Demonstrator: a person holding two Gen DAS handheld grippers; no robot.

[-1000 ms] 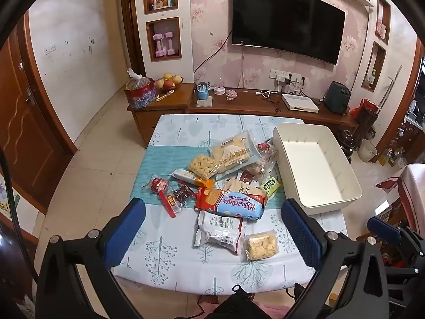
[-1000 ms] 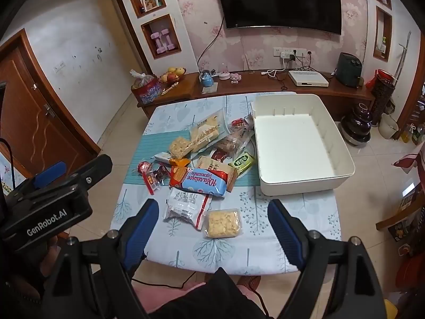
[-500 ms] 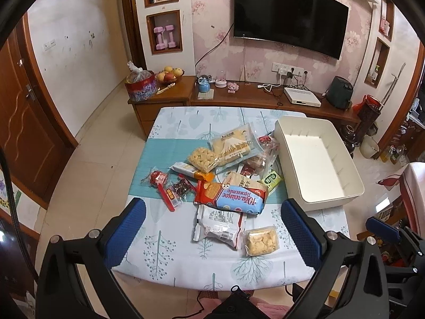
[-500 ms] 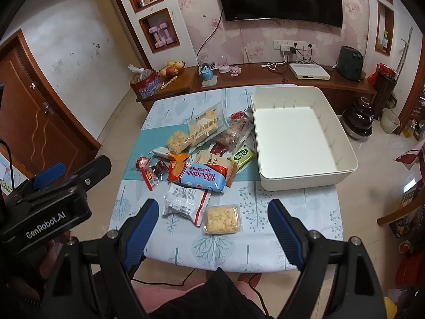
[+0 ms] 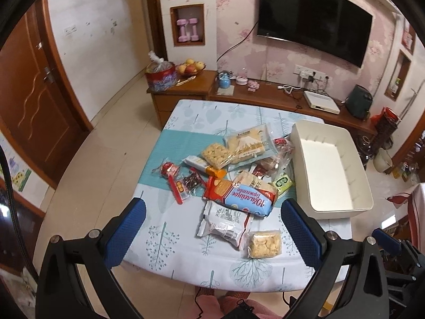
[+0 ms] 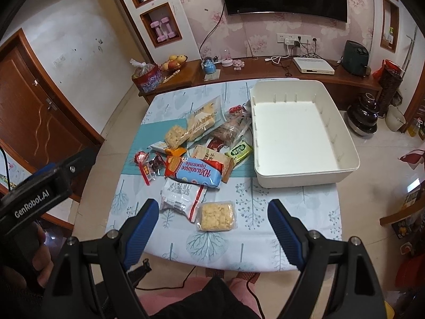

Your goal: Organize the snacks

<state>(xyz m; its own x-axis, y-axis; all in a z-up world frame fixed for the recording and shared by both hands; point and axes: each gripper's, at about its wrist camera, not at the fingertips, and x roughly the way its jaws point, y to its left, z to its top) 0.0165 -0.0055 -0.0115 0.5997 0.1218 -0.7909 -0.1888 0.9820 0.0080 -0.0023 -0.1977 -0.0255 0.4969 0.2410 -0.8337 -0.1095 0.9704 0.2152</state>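
Several snack packs lie heaped mid-table. Nearest me is a clear pack of yellow crackers (image 6: 217,215) (image 5: 265,243), with a white and red wrapper (image 6: 183,198) (image 5: 225,223) beside it and a blue and red biscuit pack (image 6: 195,172) (image 5: 240,198) behind. An empty white bin (image 6: 345,143) (image 5: 365,186) stands to their right. My right gripper (image 6: 215,212) hangs open above the near table edge, the cracker pack seen between its blue fingers but well below them. The left gripper (image 5: 212,218) is open too, above the white wrapper, holding nothing.
The table wears a pale tree-print cloth (image 6: 292,207) with a teal runner (image 5: 172,154). A wooden sideboard (image 6: 265,69) with fruit, a tin and electronics stands behind, a TV above it. A hand (image 6: 37,263) holds the left gripper's body at the right view's left edge.
The right gripper has crept forward and slightly down toward the near snacks. The left view has tilted a little. Both grippers stay open and the snacks have not moved.
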